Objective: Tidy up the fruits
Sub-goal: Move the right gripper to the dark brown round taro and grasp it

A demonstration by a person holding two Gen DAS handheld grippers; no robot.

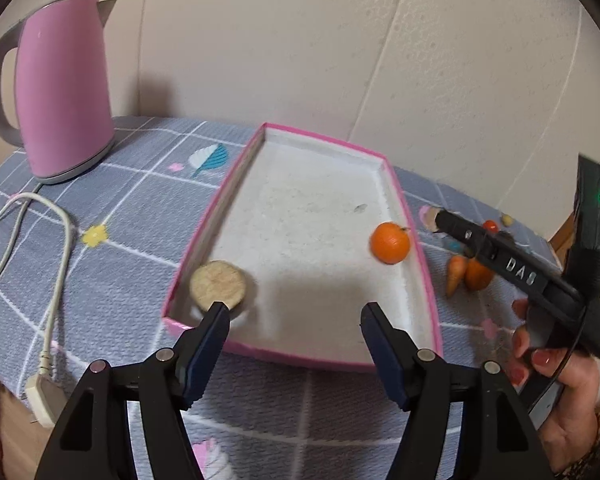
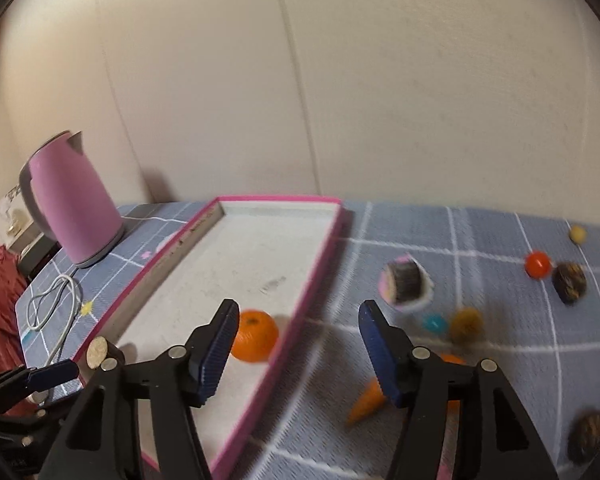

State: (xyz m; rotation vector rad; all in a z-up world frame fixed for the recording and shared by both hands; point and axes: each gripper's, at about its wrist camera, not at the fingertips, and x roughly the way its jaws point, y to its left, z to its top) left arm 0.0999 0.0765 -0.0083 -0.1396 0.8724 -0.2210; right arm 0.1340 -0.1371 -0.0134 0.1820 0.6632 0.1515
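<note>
A pink-rimmed white tray (image 1: 204,236) (image 2: 320,240) lies on the grey checked tablecloth. In it sit an orange mandarin (image 1: 389,242) (image 2: 256,335) near the right wall and a round beige slice (image 1: 218,285) (image 2: 97,353) at the near left corner. My left gripper (image 1: 294,318) is open and empty over the tray's near edge. My right gripper (image 2: 296,322) is open and empty above the tray's right rim; it shows in the left wrist view (image 1: 512,268). A carrot (image 1: 456,274) (image 2: 367,400), an orange fruit (image 1: 478,274) and several small fruits (image 2: 537,264) lie on the cloth right of the tray.
A pink kettle (image 1: 62,92) (image 2: 70,200) stands at the table's back left, its white cord (image 1: 56,248) and plug (image 1: 46,398) trailing to the near left edge. A dark roll (image 2: 404,282) and dark brown pieces (image 2: 569,282) lie to the right. A cream wall is behind.
</note>
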